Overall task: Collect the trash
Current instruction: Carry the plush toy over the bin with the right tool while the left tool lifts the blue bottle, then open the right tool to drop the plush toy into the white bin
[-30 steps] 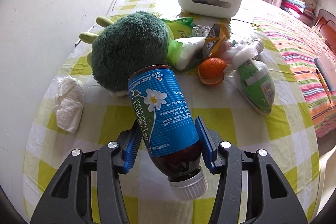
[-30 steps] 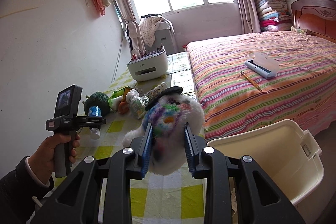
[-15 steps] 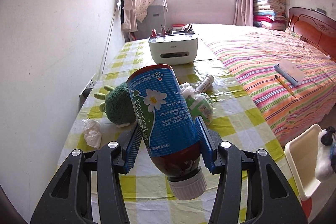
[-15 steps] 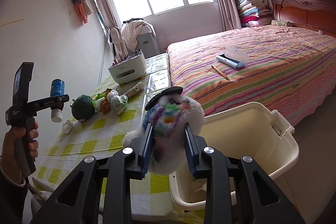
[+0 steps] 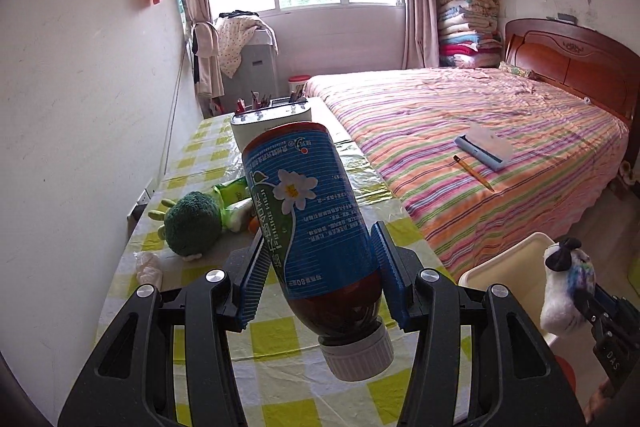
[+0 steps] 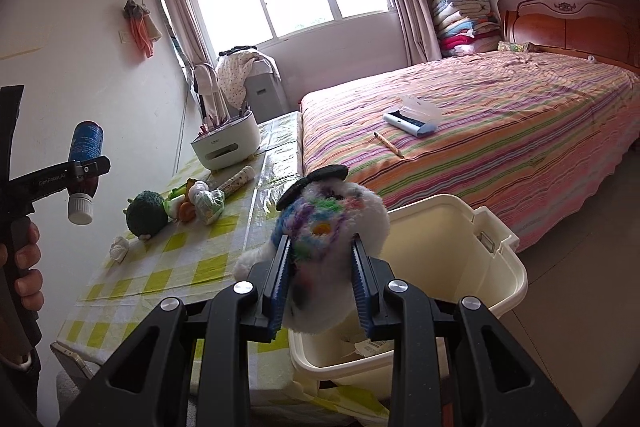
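The left gripper (image 5: 318, 269) is clamping a brown plastic bottle (image 5: 310, 211) between its ribbed blue pads, cap end tilting down toward the camera; the bottle is hanging in the air above the near part of the table (image 5: 280, 355). A glossy blue label with a white flower and Chinese print is wrapping the bottle, and its ridged screw cap (image 5: 358, 351) is white. In the right wrist view the side of that gripper's arm is showing the lettering "GenRobot.AI"

The right gripper (image 6: 320, 279) is squeezing a fluffy white plush toy (image 6: 332, 223) with rainbow patches and a black ear, holding it above the near rim of a cream plastic bin (image 6: 496, 255) that is standing on the floor to the right of the table, between table and bed (image 6: 500, 131)

A yellow-and-white checked cloth under a clear shiny cover is lying over the table. On it, far left, a fuzzy green plush (image 5: 192, 223) is sitting beside crumpled wrappers (image 6: 210, 203), with a wadded white tissue (image 5: 148, 265) nearer. A rounded white box (image 6: 226, 139) holding pens is standing at the far end. A striped pink cover is lying over the bed, and laundry is hanging across the window
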A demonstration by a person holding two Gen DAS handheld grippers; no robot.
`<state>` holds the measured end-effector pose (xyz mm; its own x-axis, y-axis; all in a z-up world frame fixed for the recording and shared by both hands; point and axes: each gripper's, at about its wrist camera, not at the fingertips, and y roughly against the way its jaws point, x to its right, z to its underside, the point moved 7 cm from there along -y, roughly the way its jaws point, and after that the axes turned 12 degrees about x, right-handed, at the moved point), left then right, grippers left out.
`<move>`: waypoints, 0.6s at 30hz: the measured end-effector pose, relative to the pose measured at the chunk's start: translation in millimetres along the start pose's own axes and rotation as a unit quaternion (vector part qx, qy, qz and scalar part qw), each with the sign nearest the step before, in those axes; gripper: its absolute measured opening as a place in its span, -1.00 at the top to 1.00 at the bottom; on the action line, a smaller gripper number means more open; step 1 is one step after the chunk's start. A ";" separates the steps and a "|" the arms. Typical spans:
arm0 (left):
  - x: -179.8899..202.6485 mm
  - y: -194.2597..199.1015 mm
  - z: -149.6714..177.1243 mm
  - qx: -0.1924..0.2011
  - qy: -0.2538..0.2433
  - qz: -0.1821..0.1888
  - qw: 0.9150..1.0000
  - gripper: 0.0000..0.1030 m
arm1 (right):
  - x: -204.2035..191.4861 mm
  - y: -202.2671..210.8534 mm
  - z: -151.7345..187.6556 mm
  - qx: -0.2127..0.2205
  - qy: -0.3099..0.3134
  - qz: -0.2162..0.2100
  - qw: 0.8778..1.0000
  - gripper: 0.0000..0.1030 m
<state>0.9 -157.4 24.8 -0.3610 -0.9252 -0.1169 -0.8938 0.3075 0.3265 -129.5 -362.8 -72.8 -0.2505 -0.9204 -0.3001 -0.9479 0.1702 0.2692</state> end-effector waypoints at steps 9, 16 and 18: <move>55.3 3.5 -4.8 0.001 -0.012 0.043 0.999 0.05 | 18.3 -10.0 3.1 -0.009 0.010 0.024 1.000 0.46; 94.4 8.9 -4.8 -0.003 -0.018 0.075 0.997 0.05 | 26.6 -13.2 0.3 -0.011 0.027 0.039 0.999 0.46; 102.8 10.1 -5.0 -0.003 -0.021 0.082 0.996 0.05 | 28.0 -14.7 0.8 -0.012 0.030 0.041 0.999 0.46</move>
<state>-44.0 -250.5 20.7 -0.5136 -0.8522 -0.1001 -0.8197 0.4528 0.3508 -122.8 -390.8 -85.9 -0.3143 -0.9232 -0.2214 -0.9194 0.2380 0.3130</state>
